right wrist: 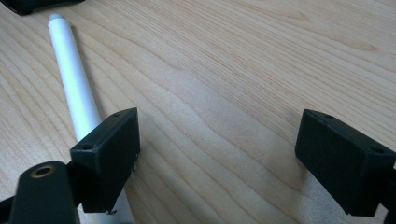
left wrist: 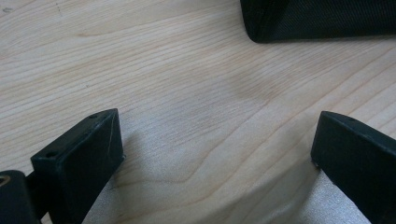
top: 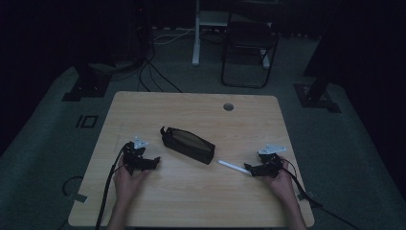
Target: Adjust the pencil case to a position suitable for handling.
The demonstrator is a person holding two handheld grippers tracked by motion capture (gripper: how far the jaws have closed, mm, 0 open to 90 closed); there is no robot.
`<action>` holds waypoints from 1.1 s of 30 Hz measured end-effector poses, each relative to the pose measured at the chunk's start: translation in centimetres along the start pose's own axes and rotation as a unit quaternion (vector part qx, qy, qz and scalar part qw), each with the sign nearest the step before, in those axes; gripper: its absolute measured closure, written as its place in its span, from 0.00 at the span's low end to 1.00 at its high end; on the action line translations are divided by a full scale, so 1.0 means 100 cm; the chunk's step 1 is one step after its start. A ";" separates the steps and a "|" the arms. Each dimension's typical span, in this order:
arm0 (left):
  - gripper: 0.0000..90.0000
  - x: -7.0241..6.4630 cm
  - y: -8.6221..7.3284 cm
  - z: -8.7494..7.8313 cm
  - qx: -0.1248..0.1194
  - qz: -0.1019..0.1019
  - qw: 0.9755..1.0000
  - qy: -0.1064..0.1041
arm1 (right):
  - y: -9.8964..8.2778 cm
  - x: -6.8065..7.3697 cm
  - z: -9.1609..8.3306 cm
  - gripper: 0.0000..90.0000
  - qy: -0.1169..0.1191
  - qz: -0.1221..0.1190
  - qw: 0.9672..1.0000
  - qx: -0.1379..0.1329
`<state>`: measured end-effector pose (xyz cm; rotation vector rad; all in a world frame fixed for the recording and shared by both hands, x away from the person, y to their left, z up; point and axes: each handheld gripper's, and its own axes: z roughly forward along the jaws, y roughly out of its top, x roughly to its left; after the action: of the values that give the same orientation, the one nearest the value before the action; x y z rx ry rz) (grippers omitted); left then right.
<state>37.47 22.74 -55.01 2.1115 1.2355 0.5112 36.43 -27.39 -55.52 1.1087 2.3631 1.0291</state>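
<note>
From above, your two hands rest on the wooden table (top: pixel 191 191), each holding a gripper. The left gripper (top: pixel 154 162) sits near the left end of a black pouch (top: pixel 187 144) lying at an angle at the table's middle; the right gripper (top: pixel 248 168) sits at the end of a white pen (top: pixel 233 166) that lies just right of the pouch.

Along the left gripper (left wrist: pixel 217 144), your jaws stand wide apart over bare wood, nothing between them, with the pouch's (left wrist: pixel 322 18) corner ahead at the upper right.

Along the right gripper (right wrist: pixel 219 140), your jaws are spread wide and empty; the pen (right wrist: pixel 74 88) lies outside them, running under the left jaw.
</note>
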 end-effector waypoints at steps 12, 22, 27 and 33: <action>0.03 0.000 0.000 0.000 0.000 -0.001 1.000 0.001 | 0.000 0.000 0.000 0.16 0.000 0.001 1.000 0.000; 0.03 0.000 0.000 0.000 0.000 -0.001 1.000 0.001 | 0.000 -0.002 0.000 0.17 0.000 0.000 1.000 -0.001; 0.03 0.000 0.000 0.000 0.000 -0.001 1.000 0.001 | 0.000 -0.003 0.000 0.20 -0.004 0.004 1.000 -0.004; 0.03 0.000 0.000 0.000 0.000 -0.001 1.000 0.001 | 0.000 -0.004 -0.001 0.25 -0.008 0.011 1.000 -0.006</action>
<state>37.45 22.73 -55.00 2.1104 1.2382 0.5120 36.65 -27.78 -55.43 1.1373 2.3351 1.0361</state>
